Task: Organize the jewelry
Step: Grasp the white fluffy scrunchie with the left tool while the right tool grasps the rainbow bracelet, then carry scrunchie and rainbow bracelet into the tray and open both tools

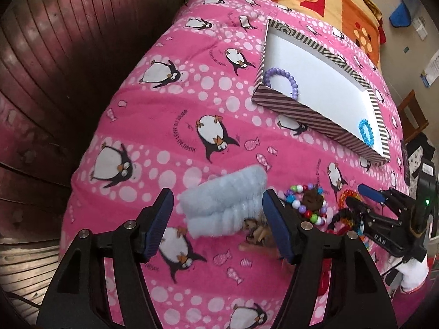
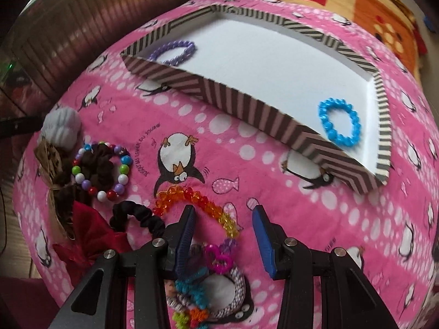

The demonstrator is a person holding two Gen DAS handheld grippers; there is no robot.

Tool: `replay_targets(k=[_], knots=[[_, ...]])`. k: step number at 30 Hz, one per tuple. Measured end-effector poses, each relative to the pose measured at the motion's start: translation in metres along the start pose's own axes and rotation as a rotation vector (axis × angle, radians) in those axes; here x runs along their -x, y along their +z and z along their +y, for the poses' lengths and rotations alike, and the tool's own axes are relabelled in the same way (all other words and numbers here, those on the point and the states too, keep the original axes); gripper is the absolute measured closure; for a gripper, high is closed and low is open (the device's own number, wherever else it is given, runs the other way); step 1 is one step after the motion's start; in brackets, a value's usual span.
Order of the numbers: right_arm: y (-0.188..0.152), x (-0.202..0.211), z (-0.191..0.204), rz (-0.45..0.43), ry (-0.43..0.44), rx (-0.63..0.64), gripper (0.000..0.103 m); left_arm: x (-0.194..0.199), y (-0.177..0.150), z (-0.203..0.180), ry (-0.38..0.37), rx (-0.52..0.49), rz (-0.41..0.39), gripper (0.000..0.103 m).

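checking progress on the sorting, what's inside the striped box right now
Inside the striped box lie two bracelets on its white floor: a purple beaded bracelet at the left end and a blue beaded bracelet at the right end. The near wall hides a strip of floor behind it.

A: Where is there room to pass?

B: The white floor of the striped box lies bare between the purple bracelet in one corner and the blue bracelet in the other.

A: And what blocks the way?

B: The box's near wall stands up across the approach. On the bed's pink blanket, the beaded bracelet, black scrunchie and orange bracelet crowd together; the fluffy blue band sits between the left gripper's jaws.
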State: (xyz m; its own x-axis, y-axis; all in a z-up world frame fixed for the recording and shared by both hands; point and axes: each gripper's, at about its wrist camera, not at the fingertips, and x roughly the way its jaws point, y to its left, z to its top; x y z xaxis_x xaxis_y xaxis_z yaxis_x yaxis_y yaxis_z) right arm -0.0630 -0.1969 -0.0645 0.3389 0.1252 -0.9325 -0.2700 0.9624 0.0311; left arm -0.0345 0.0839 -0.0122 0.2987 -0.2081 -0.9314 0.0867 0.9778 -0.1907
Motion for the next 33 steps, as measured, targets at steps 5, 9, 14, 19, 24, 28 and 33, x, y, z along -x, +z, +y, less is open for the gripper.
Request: replay_targets(k=[5, 9, 14, 19, 24, 28, 33], knots=[[0.005, -0.005, -0.004, -0.016, 0.023, 0.005, 0.070, -0.014, 0.005, -0.004, -0.010, -0.028, 0.045, 0.035], [0.009, -0.007, -0.005, -0.026, 0.022, 0.025, 0.081, -0.025, 0.005, -0.004, -0.009, -0.026, 0.053, 0.037], [0.013, -0.003, -0.005, -0.062, 0.021, 0.026, 0.094, -0.028, 0.004, -0.003, -0.032, -0.028, 0.033, 0.076], [0.018, 0.017, -0.004, -0.119, 0.028, 0.009, 0.094, -0.012, 0.012, 0.004, -0.047, -0.006, -0.014, 0.081], [0.024, 0.046, -0.005, -0.182, 0.025, -0.007, 0.094, 0.015, 0.024, 0.005, -0.054, -0.008, -0.084, 0.081], [0.029, 0.062, -0.004, -0.219, 0.009, -0.017, 0.094, 0.030, 0.033, -0.004, -0.059, -0.035, -0.129, 0.081], [0.037, 0.075, -0.007, -0.255, -0.011, -0.035, 0.094, 0.044, 0.047, -0.023, -0.056, -0.084, -0.171, 0.081]])
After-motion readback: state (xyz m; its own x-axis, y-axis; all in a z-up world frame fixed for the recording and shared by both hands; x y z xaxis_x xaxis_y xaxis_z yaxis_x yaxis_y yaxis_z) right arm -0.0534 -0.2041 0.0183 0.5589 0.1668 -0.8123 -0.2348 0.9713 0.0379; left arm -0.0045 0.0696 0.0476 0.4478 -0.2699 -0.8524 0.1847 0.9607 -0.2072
